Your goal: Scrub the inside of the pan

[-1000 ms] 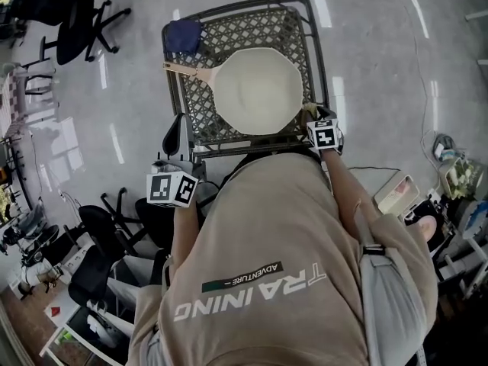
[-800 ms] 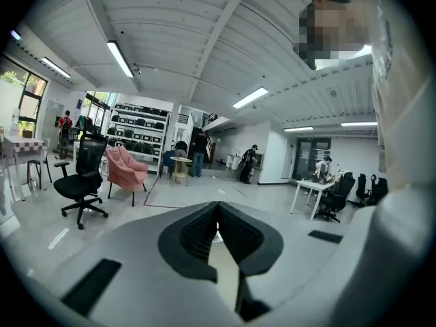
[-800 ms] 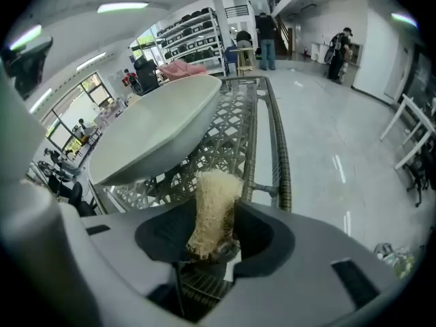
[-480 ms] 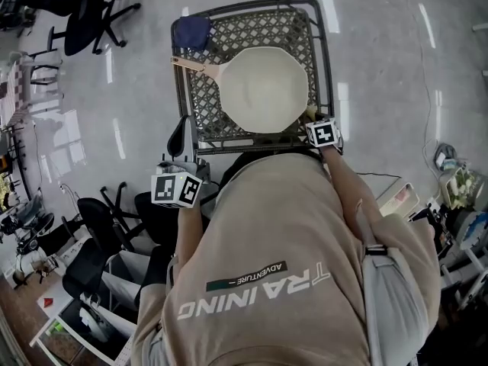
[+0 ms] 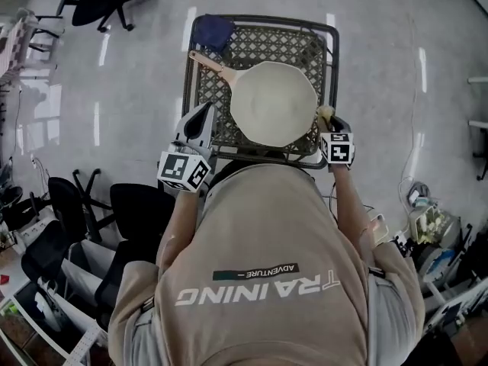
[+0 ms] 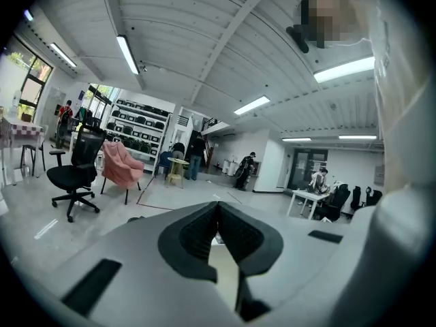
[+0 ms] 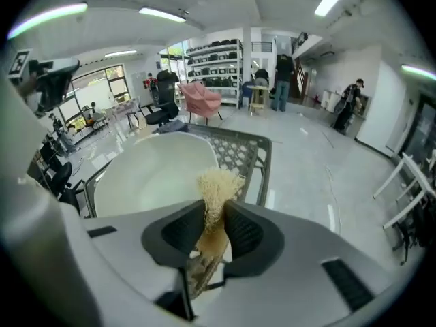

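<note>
Right gripper (image 7: 215, 216) lifted off table (image 5: 187, 75) edge, jaws just closed, pinching fibre scrubber (image 7: 218, 181) by pan (image 5: 273, 104); left gripper (image 6: 218, 208) pressed together.

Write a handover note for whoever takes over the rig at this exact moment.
Left claw: shut, empty, at the table's near left corner, off the pan.
Right claw: its jaws have just been closing and now pinch the tan fibre scrubber, by the pan's near right rim.
Pan: cream, flat on the lattice table, handle toward the far left, blue cloth beyond it.
Done: scrubber in grip.
Left: bring the scrubber into the pan and scrub its inside; steadying the handle with the left claw may help.
</note>
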Available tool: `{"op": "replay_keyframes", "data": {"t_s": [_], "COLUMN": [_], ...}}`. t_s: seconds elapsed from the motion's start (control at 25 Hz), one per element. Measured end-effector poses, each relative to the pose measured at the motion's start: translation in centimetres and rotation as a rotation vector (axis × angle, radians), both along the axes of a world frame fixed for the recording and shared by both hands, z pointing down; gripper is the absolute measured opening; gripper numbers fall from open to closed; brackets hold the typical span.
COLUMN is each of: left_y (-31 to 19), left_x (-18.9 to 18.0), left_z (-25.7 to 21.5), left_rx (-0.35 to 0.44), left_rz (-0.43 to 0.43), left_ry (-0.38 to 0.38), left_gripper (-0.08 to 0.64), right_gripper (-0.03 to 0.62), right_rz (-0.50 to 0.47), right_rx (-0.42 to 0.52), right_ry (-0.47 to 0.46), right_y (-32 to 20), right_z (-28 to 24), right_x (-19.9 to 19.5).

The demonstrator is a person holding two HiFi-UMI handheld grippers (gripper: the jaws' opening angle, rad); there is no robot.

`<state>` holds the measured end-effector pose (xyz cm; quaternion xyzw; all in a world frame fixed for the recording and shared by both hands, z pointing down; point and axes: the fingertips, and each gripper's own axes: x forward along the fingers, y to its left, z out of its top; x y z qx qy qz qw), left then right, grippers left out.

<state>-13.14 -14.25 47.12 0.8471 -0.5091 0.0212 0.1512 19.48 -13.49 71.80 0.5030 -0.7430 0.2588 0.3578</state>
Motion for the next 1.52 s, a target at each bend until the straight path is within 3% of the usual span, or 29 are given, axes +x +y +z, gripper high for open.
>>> {"op": "replay_keyframes", "data": {"t_s": [0.12,0.28,0.44,0.56,0.88,1.12,1.32,1.52], "left_y": [-0.9,-1.0,0.0,0.8,-0.6,-0.5,-0.2,-0.7], "left_x": [-1.4,-4.0,-6.8,-8.8,-9.5,-9.3,-9.5,-8.9], "left_z": [0.1,0.6,1.6,1.4,0.0,0.6,1.2,1.0], "left_rx": [0.008,-0.014,-0.064,-0.077,-0.050,-0.089,-0.108,-0.098], "left_rz": [-0.008,-0.041,-0.084,-0.121,-0.109,-0.080,-0.076,-0.068], "left_ry": [0.004,0.001,-0.014,-0.032,-0.048,-0.087,-0.118,-0.100], "left_gripper": [0.018,0.018,0.018,0.018,0.018,0.018,0.018,0.018], "right_gripper": [0.103,0.100,0.097,0.097,0.093,0.092,0.092,0.091], "right_rz": [-0.166,-0.528,-0.846,-0.942,-0.948,-0.875,-0.711,-0.555], "right_rx": [0.118,0.186,0.128,0.099,0.053,0.110,0.189,0.223], "right_ry": [-0.020,-0.083,-0.115,-0.123,-0.109,-0.071,0.049,0.254], "right_y": [-3.0,-3.5,-0.4,0.8,-0.3,-4.4,-10.5,-14.2], "right_z": [-3.1,-2.4,1.7,3.4,6.5,7.5,7.6,7.2], "right_x": [-4.6,-14.8,-23.5,-27.0,-29.7,-29.4,-26.6,-21.6]}}
